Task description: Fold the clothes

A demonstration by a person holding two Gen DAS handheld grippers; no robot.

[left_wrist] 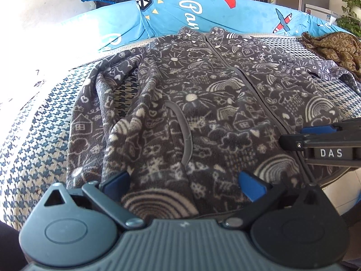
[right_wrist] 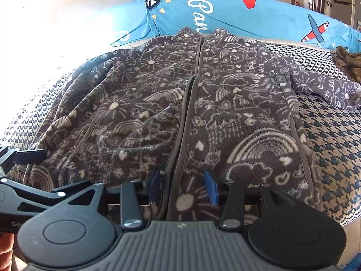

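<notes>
A dark grey fleece jacket [left_wrist: 203, 94] with cream doodles lies front up, zipped, on a houndstooth bed cover [left_wrist: 36, 140]. My left gripper [left_wrist: 183, 183] stands open over the jacket's near hem, its blue pads [left_wrist: 117, 180] wide apart and not pressing the fleece between them. In the right wrist view the jacket [right_wrist: 237, 113] fills the middle, one sleeve [right_wrist: 338, 92] stretched out to the right. My right gripper [right_wrist: 182, 186] straddles the zipper at the hem with its blue pads [right_wrist: 211, 187] apart, open. The right gripper's finger [left_wrist: 291, 141] enters from the right edge of the left wrist view.
A bright blue quilt [left_wrist: 225, 15] with plane prints lies bunched along the far side of the bed. A brown patterned cloth [left_wrist: 334, 47] sits at the far right. Strong light washes out the wall on the left. The bed's near edge drops off at the lower right [right_wrist: 338, 221].
</notes>
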